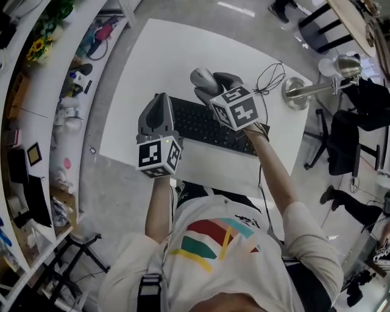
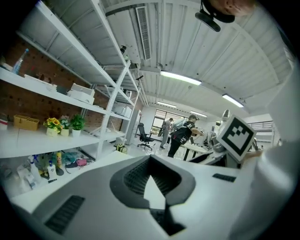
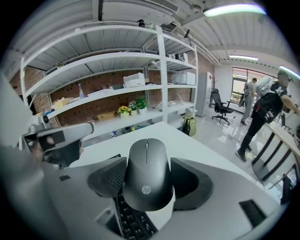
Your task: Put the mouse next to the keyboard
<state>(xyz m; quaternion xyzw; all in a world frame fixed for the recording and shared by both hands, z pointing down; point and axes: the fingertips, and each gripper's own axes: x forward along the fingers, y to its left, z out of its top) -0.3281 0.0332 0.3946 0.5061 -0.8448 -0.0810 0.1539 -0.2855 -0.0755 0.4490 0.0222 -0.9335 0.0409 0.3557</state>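
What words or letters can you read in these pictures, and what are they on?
"hp": the logo on the black mouse.
Keyboard keys: too small to read.
Marker cubes: only black-and-white square patterns, no words.
Nothing else can be read.

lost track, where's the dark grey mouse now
Right gripper view, centre: the dark grey mouse is clamped in the right gripper, with the black keyboard below it.

White shelving (image 3: 117, 91), brick wall (image 3: 84, 112) (ceiling striplights (image 3: 232, 9) lit).
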